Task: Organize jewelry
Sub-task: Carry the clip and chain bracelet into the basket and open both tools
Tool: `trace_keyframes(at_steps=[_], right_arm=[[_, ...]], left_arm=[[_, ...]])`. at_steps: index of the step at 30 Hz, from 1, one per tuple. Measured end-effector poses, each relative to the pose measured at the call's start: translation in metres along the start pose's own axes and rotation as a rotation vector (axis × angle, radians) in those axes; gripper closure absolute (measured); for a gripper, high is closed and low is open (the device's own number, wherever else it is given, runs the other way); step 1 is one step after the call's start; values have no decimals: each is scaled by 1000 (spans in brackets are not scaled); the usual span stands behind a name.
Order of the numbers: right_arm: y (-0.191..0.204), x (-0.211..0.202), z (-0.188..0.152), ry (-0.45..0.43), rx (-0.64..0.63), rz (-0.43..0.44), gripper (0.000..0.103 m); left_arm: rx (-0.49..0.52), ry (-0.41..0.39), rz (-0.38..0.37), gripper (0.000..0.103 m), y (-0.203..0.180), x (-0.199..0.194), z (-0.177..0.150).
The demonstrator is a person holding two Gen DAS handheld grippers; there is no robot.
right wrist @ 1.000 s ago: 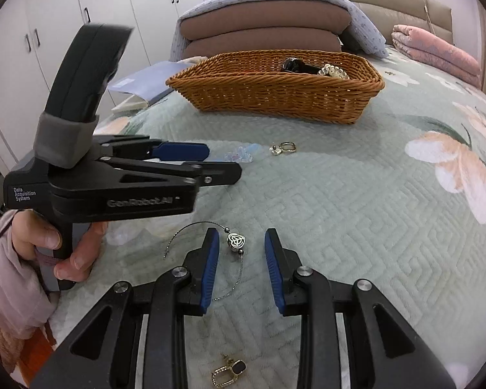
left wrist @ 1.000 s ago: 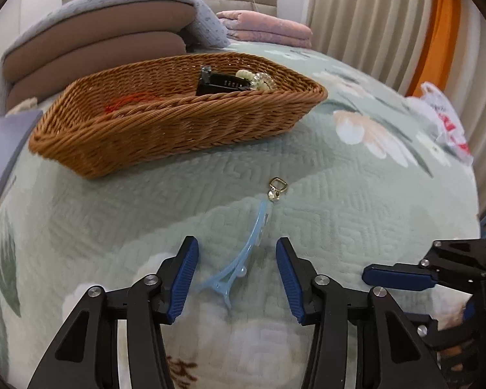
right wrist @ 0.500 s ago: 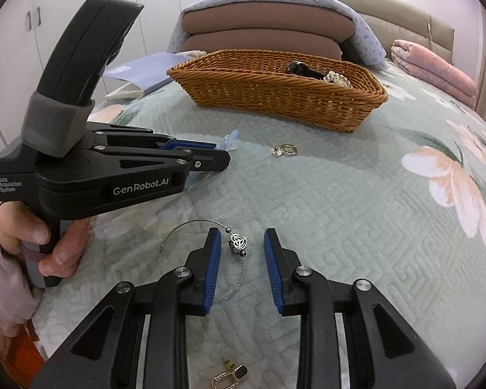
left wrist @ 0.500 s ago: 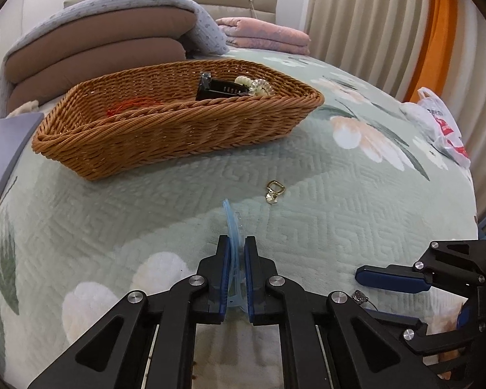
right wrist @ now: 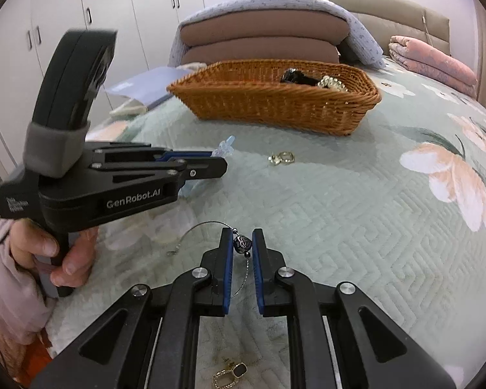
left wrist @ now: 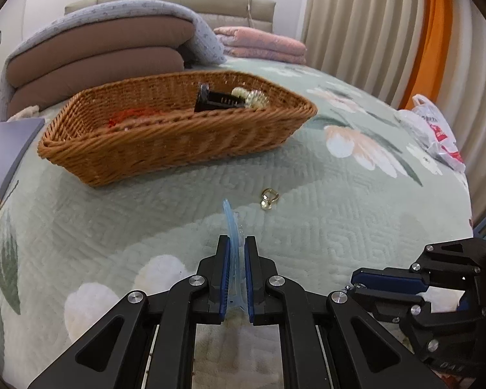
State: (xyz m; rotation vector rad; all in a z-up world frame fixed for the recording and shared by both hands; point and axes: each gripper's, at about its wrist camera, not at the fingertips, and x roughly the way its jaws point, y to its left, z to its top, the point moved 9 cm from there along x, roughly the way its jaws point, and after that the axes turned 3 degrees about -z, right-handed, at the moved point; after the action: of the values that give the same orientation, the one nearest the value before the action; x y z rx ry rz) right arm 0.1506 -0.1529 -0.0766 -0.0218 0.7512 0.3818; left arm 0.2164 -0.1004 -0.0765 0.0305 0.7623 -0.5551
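My left gripper (left wrist: 235,243) is shut on a pale blue hair clip (left wrist: 231,227) and holds it above the bed quilt; it also shows in the right wrist view (right wrist: 210,162) with the clip's tip (right wrist: 225,146) sticking out. My right gripper (right wrist: 243,240) is shut on the silver bead of a thin wire necklace (right wrist: 243,243) lying on the quilt. A wicker basket (left wrist: 165,142) with a black clip, pearls and something red stands ahead, also in the right wrist view (right wrist: 275,103). A gold earring (left wrist: 269,198) lies between the clip and basket.
A black-and-gold earring (right wrist: 230,374) lies on the quilt under my right gripper. Stacked brown cushions (left wrist: 94,61) and a pink folded blanket (left wrist: 262,43) lie behind the basket. A plastic bag (left wrist: 434,136) lies at the bed's right edge. A blue booklet (right wrist: 145,86) lies left of the basket.
My left gripper closed on the blue hair clip and lifted it off the quilt. My right gripper narrowed its jaws onto the necklace bead.
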Motion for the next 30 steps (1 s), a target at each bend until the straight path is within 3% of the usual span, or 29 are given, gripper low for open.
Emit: trace_keyframes(at_steps=[10,23,30], right_arm=[[-10,-7,5,-29,72,27,89],[-24,-38,20,-141,158,92,89],[-26,-60,61,-217,173,98,89]], left_arm=[[-23,-55,-10,95,3,-12,5],[-38,-106,-22,94,5,-24,11],[-66,-157,-54,94,7,-45,27]])
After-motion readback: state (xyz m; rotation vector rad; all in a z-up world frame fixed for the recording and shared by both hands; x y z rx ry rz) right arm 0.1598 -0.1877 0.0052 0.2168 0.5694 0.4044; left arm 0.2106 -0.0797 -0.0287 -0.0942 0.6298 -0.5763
